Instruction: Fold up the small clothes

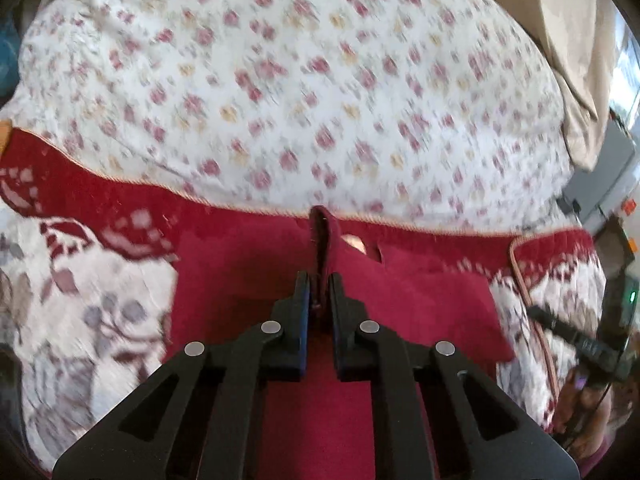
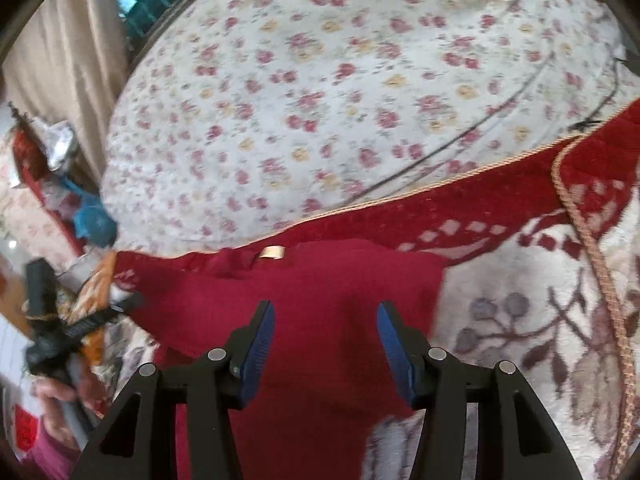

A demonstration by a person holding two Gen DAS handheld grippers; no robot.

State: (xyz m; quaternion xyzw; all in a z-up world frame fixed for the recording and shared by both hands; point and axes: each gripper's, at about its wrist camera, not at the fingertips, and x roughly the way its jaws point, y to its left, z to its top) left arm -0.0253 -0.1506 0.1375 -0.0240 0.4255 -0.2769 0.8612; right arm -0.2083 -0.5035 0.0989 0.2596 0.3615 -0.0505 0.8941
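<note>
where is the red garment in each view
Left wrist: the red garment fills the lower centre; the left gripper is shut on a raised fold of it.
Right wrist: it lies at lower centre, under the open right gripper.
Shared landmark: the tan label at its far edge.

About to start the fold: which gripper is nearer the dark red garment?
Left. The left gripper is shut on a raised fold of the dark red garment; the right gripper hangs open above it.
</note>
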